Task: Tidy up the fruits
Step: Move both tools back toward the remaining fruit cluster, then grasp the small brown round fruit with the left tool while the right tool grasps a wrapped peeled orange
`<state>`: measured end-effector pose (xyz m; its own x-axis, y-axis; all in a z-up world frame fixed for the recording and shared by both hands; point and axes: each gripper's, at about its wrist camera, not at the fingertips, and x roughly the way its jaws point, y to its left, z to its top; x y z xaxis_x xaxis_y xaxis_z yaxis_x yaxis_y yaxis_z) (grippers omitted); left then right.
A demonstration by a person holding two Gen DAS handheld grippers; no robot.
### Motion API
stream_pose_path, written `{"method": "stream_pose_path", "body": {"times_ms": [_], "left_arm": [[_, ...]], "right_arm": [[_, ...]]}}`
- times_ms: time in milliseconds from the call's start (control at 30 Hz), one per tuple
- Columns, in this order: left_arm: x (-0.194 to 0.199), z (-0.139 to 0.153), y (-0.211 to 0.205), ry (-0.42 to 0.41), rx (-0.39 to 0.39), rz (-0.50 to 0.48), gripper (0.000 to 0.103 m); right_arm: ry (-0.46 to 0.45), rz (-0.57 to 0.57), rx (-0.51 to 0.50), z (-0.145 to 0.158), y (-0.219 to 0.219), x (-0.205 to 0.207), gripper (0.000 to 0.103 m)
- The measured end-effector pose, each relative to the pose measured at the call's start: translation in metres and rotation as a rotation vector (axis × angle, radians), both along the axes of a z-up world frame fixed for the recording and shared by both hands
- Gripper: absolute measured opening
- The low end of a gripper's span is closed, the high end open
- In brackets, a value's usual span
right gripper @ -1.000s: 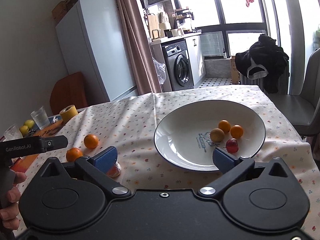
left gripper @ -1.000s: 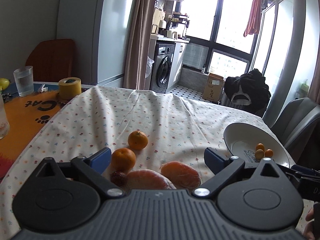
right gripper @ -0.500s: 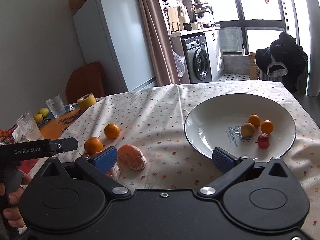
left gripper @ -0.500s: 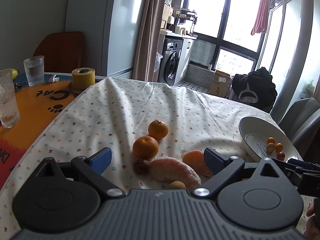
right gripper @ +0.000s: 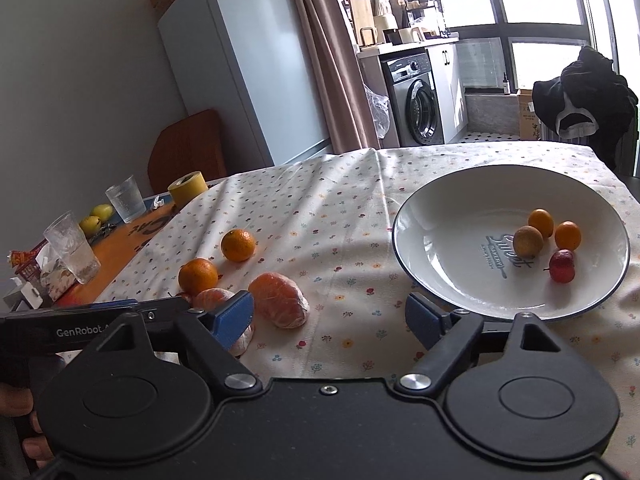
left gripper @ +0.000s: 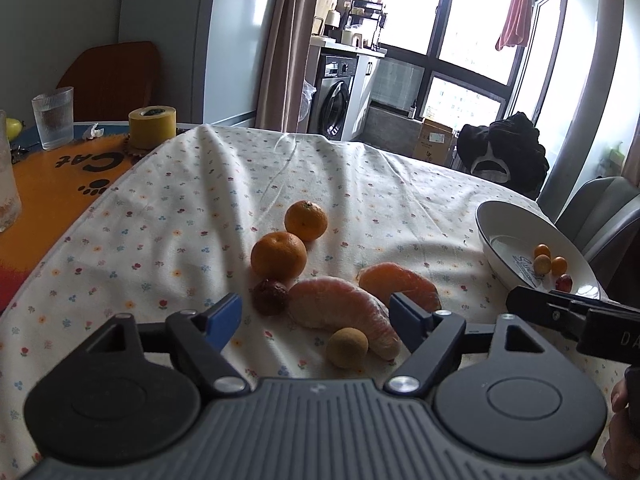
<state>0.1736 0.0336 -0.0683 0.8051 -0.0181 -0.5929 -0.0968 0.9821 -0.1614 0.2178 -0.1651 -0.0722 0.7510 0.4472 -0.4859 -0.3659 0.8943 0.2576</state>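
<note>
Hovering spread and empty, both the left gripper [left gripper: 316,314] and right gripper [right gripper: 330,314] flank loose fruit beside the plate [right gripper: 424,216], seemingly poised to collect it.

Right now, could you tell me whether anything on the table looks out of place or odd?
Two peeled citrus pieces lie bare on the tablecloth, skinless unlike the whole mandarins beside them.

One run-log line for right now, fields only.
left gripper: open, over peeled segment | right gripper: open, empty | plate: four small fruits | cloth: two mandarins, two segments
</note>
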Motion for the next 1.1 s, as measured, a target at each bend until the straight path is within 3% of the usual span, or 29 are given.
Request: {"method": "stream_pose_path", "body": {"times_ms": [267, 533, 900, 1100], "left_arm": [[0.006, -0.012, -0.012, 0.04, -0.012, -0.037, 0.057], [0.012, -0.025, -0.011, 0.078, -0.065, -0.058, 0.024], [0.008, -0.013, 0.006, 0.046, -0.037, 0.001, 0.024], [0.008, -0.013, 0.01, 0.055, -0.024, 0.023, 0.024]], "right_arm": [[0.019, 0.03, -0.018, -0.008, 0.005, 0.002, 0.075], [0.021, 0.048, -0.04, -0.01, 0.018, 0.004, 0.075], [0.025, 0.13, -0.065, -0.016, 0.04, 0.012, 0.075], [0.03, 0.16, -0.088, -0.017, 0.046, 0.019, 0.065]]}}
